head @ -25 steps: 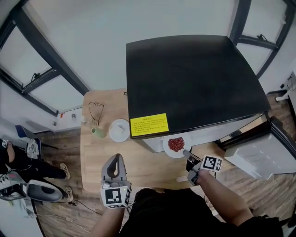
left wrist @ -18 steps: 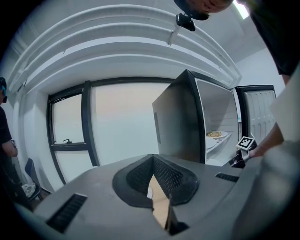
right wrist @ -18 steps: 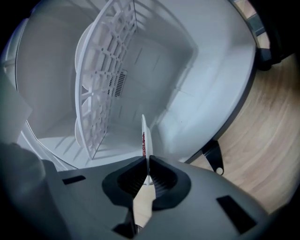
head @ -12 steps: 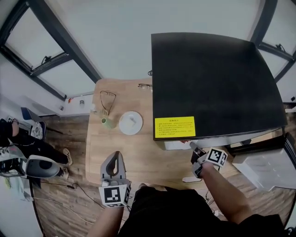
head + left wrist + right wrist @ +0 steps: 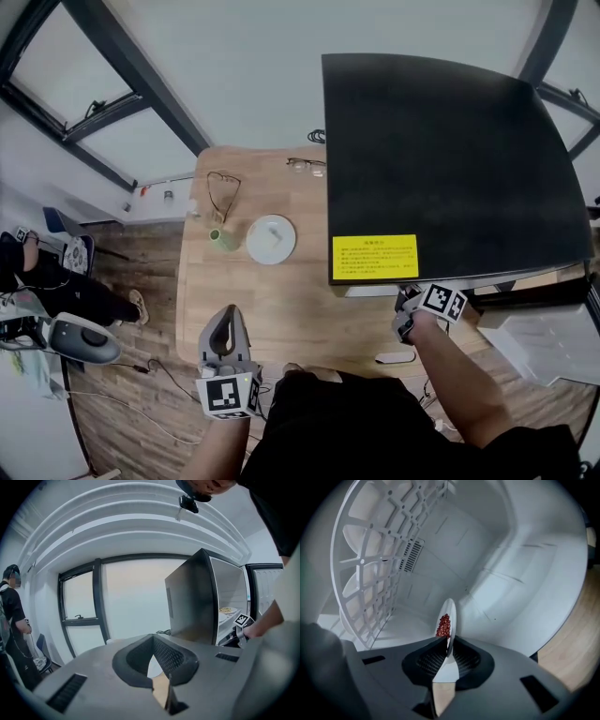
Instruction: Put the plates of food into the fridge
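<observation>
My right gripper (image 5: 449, 649) is shut on the rim of a small white plate (image 5: 449, 613) that carries red food (image 5: 443, 626). The plate reaches edge-on into the fridge's white inside (image 5: 497, 573), beside a white wire shelf (image 5: 379, 559). In the head view the right gripper (image 5: 412, 309) sits at the front edge of the black-topped fridge (image 5: 450, 159), and the plate is hidden under that top. Near the table's front edge my left gripper (image 5: 230, 323) is shut and holds nothing. In the left gripper view its jaws (image 5: 152, 644) are closed, and the fridge (image 5: 197, 602) stands to the right.
On the wooden table (image 5: 281, 300) are a white plate (image 5: 271, 239), a green cup (image 5: 222, 241) and two pairs of glasses (image 5: 222, 187). The fridge's open door (image 5: 539, 337) stands at the right. A person (image 5: 11, 616) stands by the window at the left.
My right gripper has carried the plate of red food forward into the fridge; the plate has passed out of sight under the black top. The left gripper has barely moved.
</observation>
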A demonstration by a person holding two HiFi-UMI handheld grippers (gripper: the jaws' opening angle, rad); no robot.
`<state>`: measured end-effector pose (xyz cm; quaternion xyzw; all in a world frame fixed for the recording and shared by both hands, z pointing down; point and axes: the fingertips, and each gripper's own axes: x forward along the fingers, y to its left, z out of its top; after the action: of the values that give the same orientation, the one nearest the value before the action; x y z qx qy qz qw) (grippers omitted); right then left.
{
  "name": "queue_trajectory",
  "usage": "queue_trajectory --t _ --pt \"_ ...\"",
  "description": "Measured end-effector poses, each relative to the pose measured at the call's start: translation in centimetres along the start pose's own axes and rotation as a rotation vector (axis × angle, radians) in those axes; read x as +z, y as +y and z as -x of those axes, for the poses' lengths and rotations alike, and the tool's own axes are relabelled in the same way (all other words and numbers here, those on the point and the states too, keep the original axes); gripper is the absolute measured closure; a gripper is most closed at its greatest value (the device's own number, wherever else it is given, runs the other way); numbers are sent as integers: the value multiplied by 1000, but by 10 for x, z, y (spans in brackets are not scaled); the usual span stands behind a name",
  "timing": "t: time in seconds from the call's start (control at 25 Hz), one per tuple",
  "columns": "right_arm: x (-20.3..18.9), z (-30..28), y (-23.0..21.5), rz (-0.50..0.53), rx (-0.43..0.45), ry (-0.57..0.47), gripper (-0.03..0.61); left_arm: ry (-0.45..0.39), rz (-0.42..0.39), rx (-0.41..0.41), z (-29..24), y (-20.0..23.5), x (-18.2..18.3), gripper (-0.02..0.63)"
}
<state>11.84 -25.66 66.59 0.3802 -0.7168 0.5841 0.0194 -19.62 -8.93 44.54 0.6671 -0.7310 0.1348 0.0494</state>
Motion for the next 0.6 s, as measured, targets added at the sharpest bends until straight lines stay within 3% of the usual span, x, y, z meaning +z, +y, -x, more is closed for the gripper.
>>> queue_trajectory --t 0.2,0.4,0.6 --pt "1 -3 -6 95 -99 21 517 6 14 -1 2 3 4 611" --pt "0 -1 -11 195 -210 36 485 -8 -21 -2 8 11 14 611" --pt "8 -4 -9 272 -267 22 454 -36 -42 -18 3 14 28 611"
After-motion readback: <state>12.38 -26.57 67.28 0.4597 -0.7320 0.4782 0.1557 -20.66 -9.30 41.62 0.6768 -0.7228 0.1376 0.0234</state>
